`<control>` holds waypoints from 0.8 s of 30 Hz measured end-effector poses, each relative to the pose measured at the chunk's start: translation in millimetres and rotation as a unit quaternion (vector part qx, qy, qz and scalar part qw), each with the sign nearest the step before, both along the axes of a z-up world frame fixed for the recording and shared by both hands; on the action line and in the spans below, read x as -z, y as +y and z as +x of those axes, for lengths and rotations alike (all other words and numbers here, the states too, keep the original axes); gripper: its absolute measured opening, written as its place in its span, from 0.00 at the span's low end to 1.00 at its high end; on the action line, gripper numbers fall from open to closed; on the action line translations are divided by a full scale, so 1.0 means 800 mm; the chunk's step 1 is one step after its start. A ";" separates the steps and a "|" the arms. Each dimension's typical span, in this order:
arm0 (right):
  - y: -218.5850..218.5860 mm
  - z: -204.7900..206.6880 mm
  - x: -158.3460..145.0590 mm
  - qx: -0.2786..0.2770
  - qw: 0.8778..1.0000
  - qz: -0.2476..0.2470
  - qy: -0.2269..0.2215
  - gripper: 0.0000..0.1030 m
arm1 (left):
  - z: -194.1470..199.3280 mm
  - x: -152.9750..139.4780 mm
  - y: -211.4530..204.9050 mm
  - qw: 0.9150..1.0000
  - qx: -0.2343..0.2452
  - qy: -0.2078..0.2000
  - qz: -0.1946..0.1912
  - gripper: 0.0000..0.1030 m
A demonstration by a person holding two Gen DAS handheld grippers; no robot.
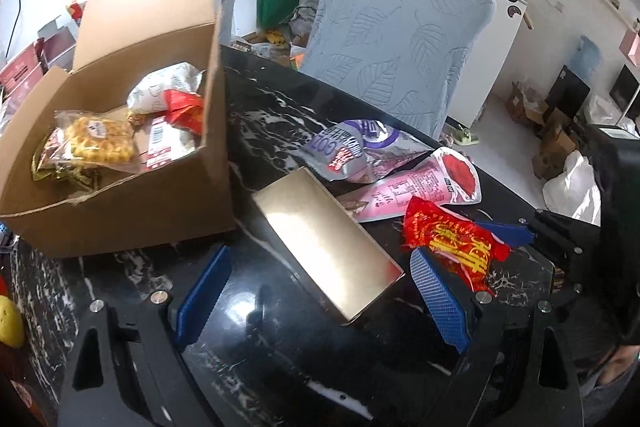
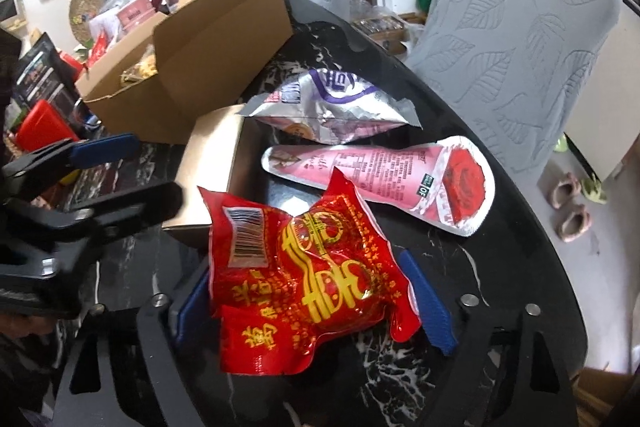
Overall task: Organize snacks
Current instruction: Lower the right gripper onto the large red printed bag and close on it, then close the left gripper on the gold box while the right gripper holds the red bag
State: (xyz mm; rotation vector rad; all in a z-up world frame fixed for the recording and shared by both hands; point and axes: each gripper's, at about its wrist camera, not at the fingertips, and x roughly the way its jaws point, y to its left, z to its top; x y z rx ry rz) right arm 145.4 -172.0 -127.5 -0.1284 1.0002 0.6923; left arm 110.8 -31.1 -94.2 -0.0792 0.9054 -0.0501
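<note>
On the black marble table (image 1: pixel 280 347) a gold box (image 1: pixel 328 247) lies between the blue pads of my left gripper (image 1: pixel 320 299). Its jaws stand wide and the pads stay clear of the box. In the right wrist view, a red snack packet (image 2: pixel 308 283) with yellow print fills the gap of my right gripper (image 2: pixel 312 303), both pads against its edges. A silver-purple bag (image 1: pixel 352 151) and a pink packet (image 1: pixel 424 187) lie beyond. An open cardboard box (image 1: pixel 120 211) at the left holds several snacks.
A grey-blue leaf-patterned chair (image 1: pixel 400 39) stands behind the curved far table edge. Slippers (image 2: pixel 568 203) lie on the floor at the right. A red case (image 2: pixel 40 123) and clutter sit left of the cardboard box (image 2: pixel 224 27).
</note>
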 end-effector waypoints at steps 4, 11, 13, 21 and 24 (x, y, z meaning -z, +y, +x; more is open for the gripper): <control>-0.008 -0.002 -0.001 0.007 1.000 0.014 0.002 0.75 | 0.010 0.006 -0.006 1.000 -0.005 0.006 0.004 0.89; -0.028 -0.010 -0.002 0.026 0.999 0.019 0.007 0.74 | 0.025 0.021 -0.011 1.000 -0.019 0.023 0.001 0.89; -0.032 -0.013 -0.003 0.031 0.999 0.020 0.008 0.74 | 0.027 0.022 -0.013 1.000 -0.023 0.019 0.003 0.89; -0.044 -0.021 -0.003 0.060 0.998 0.027 0.010 0.74 | 0.020 0.025 -0.016 1.000 -0.013 0.012 0.016 0.49; -0.044 -0.028 -0.004 0.066 0.997 0.026 0.008 0.74 | 0.009 0.024 -0.015 1.000 -0.003 0.011 0.019 0.45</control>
